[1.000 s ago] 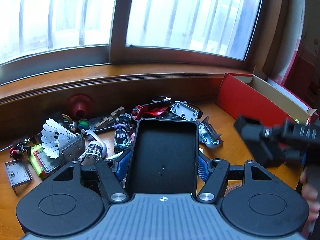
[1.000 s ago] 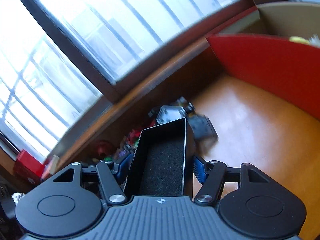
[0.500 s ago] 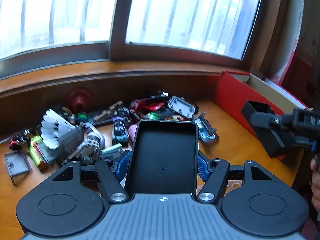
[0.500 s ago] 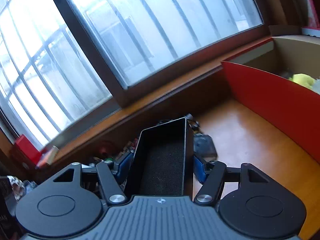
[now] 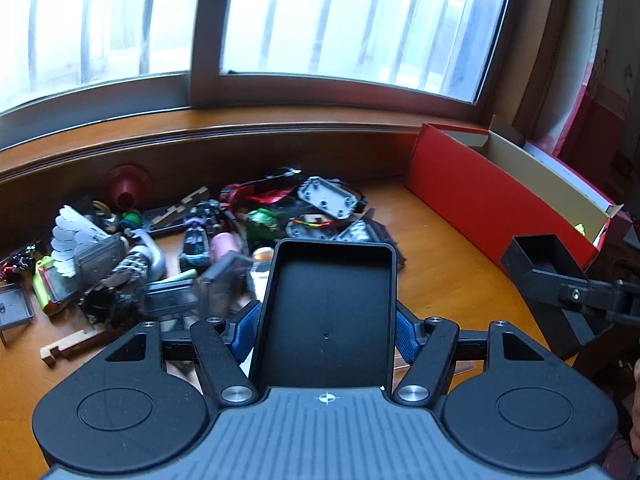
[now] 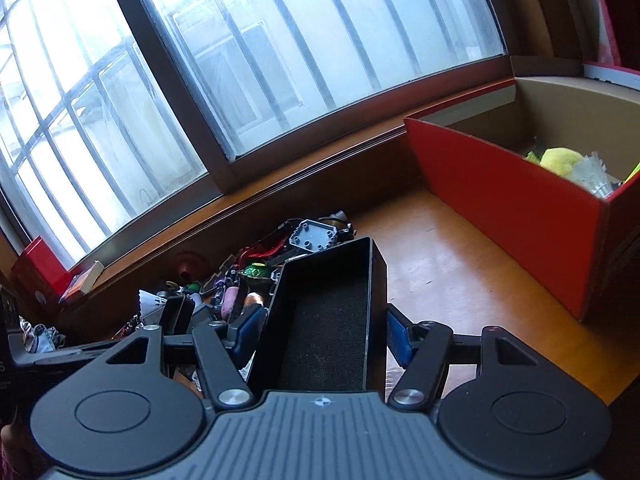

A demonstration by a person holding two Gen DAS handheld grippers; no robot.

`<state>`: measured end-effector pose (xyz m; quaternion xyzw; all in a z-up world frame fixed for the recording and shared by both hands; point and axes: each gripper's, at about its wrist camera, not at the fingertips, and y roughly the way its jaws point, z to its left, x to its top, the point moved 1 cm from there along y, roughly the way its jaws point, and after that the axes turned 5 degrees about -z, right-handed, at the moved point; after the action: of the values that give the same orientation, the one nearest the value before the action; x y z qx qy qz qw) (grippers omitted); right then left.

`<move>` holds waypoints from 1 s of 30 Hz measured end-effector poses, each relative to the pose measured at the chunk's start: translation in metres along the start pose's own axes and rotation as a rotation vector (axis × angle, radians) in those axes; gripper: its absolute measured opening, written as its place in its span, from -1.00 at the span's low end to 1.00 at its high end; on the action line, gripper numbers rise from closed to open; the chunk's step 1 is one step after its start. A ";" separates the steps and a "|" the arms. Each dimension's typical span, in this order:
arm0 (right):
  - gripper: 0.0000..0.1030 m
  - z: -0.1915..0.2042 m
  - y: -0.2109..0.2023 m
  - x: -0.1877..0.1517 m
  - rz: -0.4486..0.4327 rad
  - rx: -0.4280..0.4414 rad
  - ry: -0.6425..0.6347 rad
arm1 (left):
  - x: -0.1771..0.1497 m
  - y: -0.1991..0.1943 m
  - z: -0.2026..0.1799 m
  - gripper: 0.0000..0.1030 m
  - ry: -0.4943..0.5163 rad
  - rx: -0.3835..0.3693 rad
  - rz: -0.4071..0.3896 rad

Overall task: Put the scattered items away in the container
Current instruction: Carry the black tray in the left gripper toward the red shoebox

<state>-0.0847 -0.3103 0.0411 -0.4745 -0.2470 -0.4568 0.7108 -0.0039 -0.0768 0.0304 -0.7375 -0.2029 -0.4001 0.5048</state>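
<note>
Two grippers hover above a wooden table point(image 5: 440, 264), and neither has picked anything up. On the left gripper point(image 5: 327, 332), a black open-topped tray fills the space between the blue pads point(image 5: 248, 328). You cannot tell whether the jaws are pinching it or standing spread around it. The right gripper point(image 6: 323, 336) looks the same, so its jaw state is also unclear.

Ahead of the left jaws, spreading to their left, lies the pile point(image 5: 240, 232). It is a jumble of small toys and parts, with a white shuttlecock point(image 5: 76, 240) at its far left and a grey plate point(image 5: 328, 198) straight ahead at the back. The nearest pieces are blurred.

The red box point(image 6: 500, 192) stands open ahead of the right jaws, off to their right and well apart from the pile. Something yellow point(image 6: 560, 158) already lies inside.

This looks like the reach step, early in the job, since most items are still out. Next, you likely need to lower one gripper onto a single loose piece at the pile's edge, close on it, then carry it rightward over the box wall.
</note>
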 end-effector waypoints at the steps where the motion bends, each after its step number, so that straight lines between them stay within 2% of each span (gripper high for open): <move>1: 0.26 -0.004 -0.005 0.002 -0.004 0.005 0.000 | 0.001 0.000 -0.008 0.27 0.000 -0.007 0.000; 13: 0.27 -0.063 -0.053 0.021 -0.002 0.104 -0.080 | -0.006 -0.006 -0.097 0.27 0.004 0.054 -0.040; 22: 0.27 -0.091 -0.071 0.035 0.008 0.204 -0.124 | -0.009 -0.023 -0.141 0.27 -0.011 0.130 -0.092; 30: 0.27 -0.090 -0.078 0.050 -0.032 0.240 -0.138 | 0.015 -0.024 -0.157 0.27 0.045 0.097 -0.137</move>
<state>-0.1376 -0.4221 0.0770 -0.4125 -0.3554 -0.4015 0.7364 -0.0724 -0.2107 0.0832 -0.6872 -0.2606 -0.4399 0.5160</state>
